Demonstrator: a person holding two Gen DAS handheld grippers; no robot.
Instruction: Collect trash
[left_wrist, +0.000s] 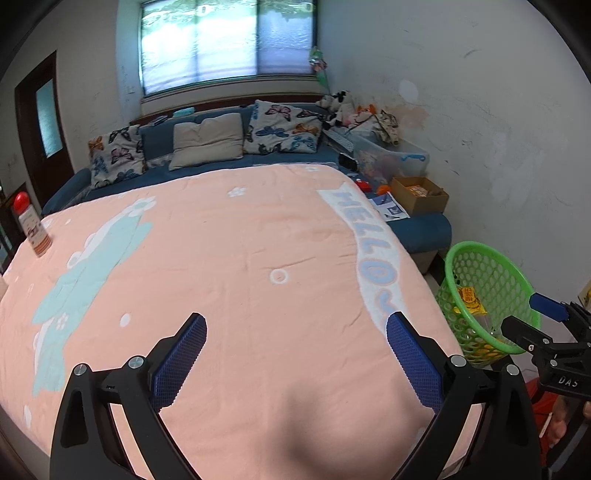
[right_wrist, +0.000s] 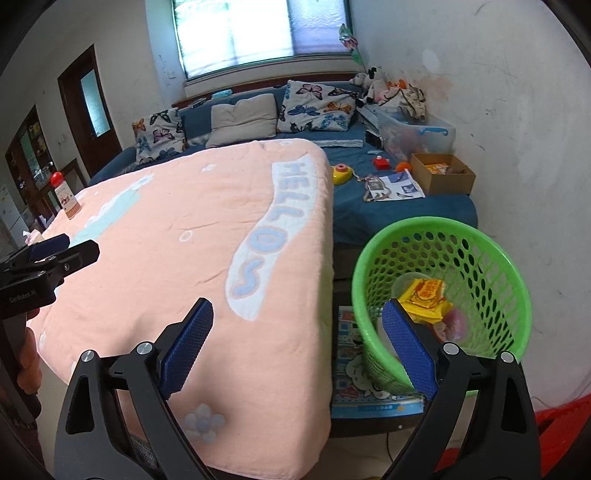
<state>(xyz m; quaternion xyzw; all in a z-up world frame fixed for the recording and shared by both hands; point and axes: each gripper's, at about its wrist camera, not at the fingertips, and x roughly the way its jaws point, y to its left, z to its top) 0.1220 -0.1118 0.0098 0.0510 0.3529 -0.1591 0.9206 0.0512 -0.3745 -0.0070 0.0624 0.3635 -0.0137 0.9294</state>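
While the yellow snack wrapper lies inside the green mesh basket, both grippers stand wide open and hold nothing.

The basket also holds a clear plastic cup behind the wrapper and some pinkish scrap, too unclear to identify. Right gripper: its right-hand pad overlaps the basket's near rim in the right wrist view, with the wrapper just beyond that fingertip; its left-hand pad sits over the pink blanket. Left gripper: over the blanket, with the basket well off to its right, past the blanket's edge. A red-capped bottle stands far to its left on the blanket. Beyond the basket, on the blue sofa, are an open cardboard box with small items in it and a clear storage bin.
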